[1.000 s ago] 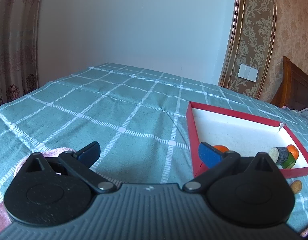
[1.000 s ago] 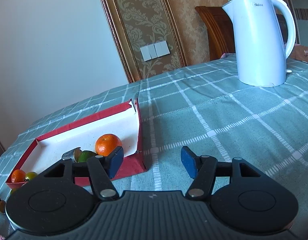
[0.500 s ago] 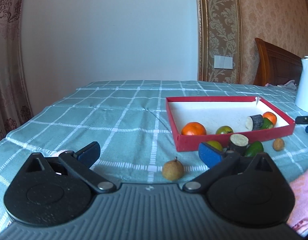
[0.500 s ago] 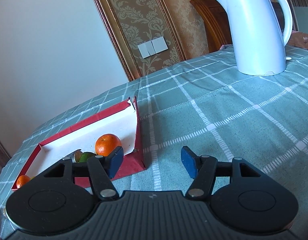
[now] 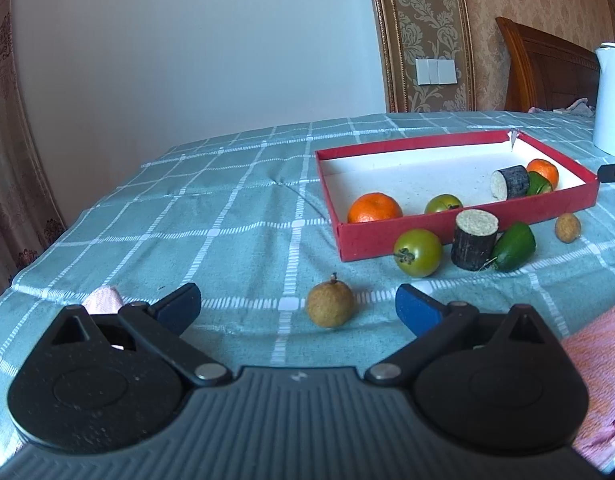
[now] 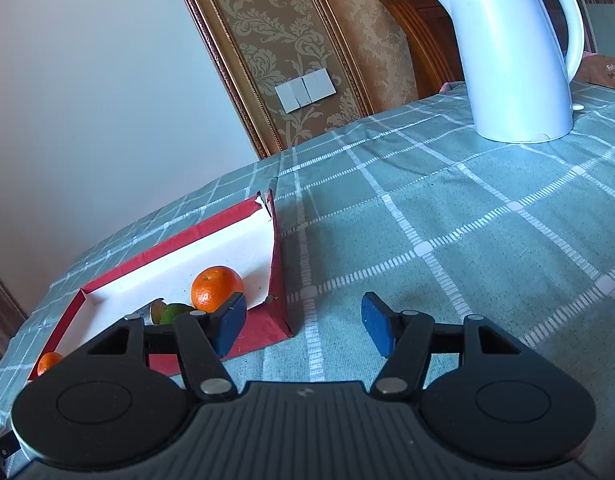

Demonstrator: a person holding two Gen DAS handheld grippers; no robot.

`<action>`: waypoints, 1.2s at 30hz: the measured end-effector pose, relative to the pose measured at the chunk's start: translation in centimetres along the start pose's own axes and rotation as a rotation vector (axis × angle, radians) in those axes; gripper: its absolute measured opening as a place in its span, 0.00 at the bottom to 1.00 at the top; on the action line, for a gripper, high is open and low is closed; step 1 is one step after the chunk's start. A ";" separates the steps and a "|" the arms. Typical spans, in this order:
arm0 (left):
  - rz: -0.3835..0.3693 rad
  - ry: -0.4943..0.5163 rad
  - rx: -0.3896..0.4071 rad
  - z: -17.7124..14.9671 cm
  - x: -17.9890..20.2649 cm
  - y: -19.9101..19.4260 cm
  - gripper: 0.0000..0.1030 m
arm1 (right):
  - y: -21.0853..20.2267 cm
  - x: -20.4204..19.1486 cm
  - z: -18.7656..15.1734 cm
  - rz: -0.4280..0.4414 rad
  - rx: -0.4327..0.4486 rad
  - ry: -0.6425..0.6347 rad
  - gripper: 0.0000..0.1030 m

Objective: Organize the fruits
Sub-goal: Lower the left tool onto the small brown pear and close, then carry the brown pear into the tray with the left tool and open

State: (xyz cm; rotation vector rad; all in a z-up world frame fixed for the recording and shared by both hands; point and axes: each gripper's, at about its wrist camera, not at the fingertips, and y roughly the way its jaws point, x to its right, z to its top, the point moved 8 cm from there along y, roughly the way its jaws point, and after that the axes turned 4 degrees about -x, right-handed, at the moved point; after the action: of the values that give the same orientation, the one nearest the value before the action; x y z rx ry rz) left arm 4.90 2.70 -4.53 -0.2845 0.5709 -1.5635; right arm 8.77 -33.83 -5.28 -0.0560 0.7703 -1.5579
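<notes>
Left gripper (image 5: 297, 306) open, empty, longan (image 5: 330, 306) between fingers; right gripper (image 6: 303, 326) open, empty

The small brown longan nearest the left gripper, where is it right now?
In the left wrist view, the longan lies on the tablecloth between the open left gripper's fingertips.

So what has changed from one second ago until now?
The left gripper swung right and rolled level, bringing the brown fruit before its open jaws. Nothing was gripped or released. The right gripper stayed open beside the red box.
</notes>
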 end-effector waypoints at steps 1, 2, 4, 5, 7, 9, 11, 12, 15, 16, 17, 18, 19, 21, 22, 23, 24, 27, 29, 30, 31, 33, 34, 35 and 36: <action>-0.010 0.005 0.004 0.2 0.3 0.0 0.95 | 0.0 0.0 0.0 0.001 -0.001 0.002 0.61; -0.024 0.011 0.004 0.3 0.6 0.1 0.93 | 0.0 0.0 0.0 0.002 -0.003 0.003 0.62; -0.041 0.011 -0.003 0.5 0.9 0.3 0.86 | 0.0 0.0 0.0 0.002 -0.003 0.005 0.63; -0.046 0.005 -0.008 0.6 1.0 0.5 0.85 | 0.0 0.0 0.0 0.002 -0.002 0.006 0.64; -0.061 -0.007 -0.013 0.7 1.0 0.7 0.81 | 0.0 0.1 0.0 0.003 -0.001 0.007 0.65; -0.088 -0.018 -0.024 0.7 1.0 0.9 0.73 | 0.0 0.1 0.0 0.003 -0.002 0.008 0.65; -0.105 -0.021 -0.040 0.7 1.1 1.2 0.63 | 0.0 0.1 0.0 0.003 -0.001 0.009 0.65; -0.108 -0.022 -0.048 0.6 1.1 1.4 0.57 | 0.0 0.1 0.0 0.003 -0.002 0.010 0.65; -0.117 -0.030 -0.068 0.5 1.1 1.7 0.46 | 0.0 0.1 -0.1 0.003 -0.003 0.012 0.65; -0.122 -0.032 -0.074 0.4 1.1 1.8 0.40 | 0.0 0.2 0.0 0.003 -0.003 0.012 0.65; -0.125 -0.033 -0.081 0.3 1.0 1.9 0.37 | 0.0 0.2 0.0 0.003 -0.003 0.012 0.65; -0.123 -0.035 -0.084 0.3 1.0 2.0 0.36 | 0.0 0.2 0.0 0.003 -0.003 0.012 0.65; -0.123 -0.039 -0.087 0.3 0.9 2.0 0.35 | 0.0 0.2 0.0 0.003 -0.003 0.013 0.65; -0.124 -0.045 -0.089 0.3 0.8 2.1 0.32 | 0.0 0.2 0.0 0.003 -0.003 0.013 0.65; -0.124 -0.047 -0.089 0.3 0.7 2.0 0.30 | 0.0 0.2 0.0 0.003 -0.003 0.014 0.65; -0.123 -0.048 -0.088 0.2 0.7 2.0 0.28 | 0.0 0.2 0.0 0.003 -0.004 0.013 0.65; -0.123 -0.050 -0.088 0.2 0.6 1.9 0.25 | 0.0 0.2 0.0 0.003 -0.004 0.013 0.65; -0.146 -0.063 -0.091 0.4 0.6 1.8 0.25 | 0.0 0.2 0.0 0.003 -0.004 0.014 0.65; -0.145 -0.057 -0.087 0.5 0.8 1.6 0.25 | 0.0 0.2 0.0 0.003 -0.003 0.014 0.65; -0.145 -0.055 -0.085 0.5 0.8 1.5 0.25 | 0.0 0.2 0.0 0.003 -0.003 0.015 0.65; -0.146 -0.055 -0.083 0.6 0.9 1.4 0.25 | 0.0 0.2 0.0 0.003 -0.003 0.015 0.65; -0.147 -0.059 -0.075 0.9 1.0 1.2 0.25 | 0.0 0.2 0.0 0.003 -0.004 0.015 0.65; -0.149 -0.061 -0.068 1.1 1.1 1.0 0.25 | 0.0 0.2 0.0 0.003 -0.004 0.014 0.65; -0.151 -0.061 -0.063 1.4 1.1 0.9 0.25 | 0.0 0.2 0.0 0.003 -0.004 0.015 0.65; -0.150 -0.062 -0.057 1.7 1.2 0.8 0.25 | 0.0 0.2 0.0 0.003 -0.003 0.015 0.65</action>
State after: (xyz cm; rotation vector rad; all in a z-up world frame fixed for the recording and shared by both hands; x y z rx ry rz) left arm 6.37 1.21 -3.73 -0.4256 0.5569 -1.6790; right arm 8.73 -34.03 -5.39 -0.0453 0.7846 -1.5559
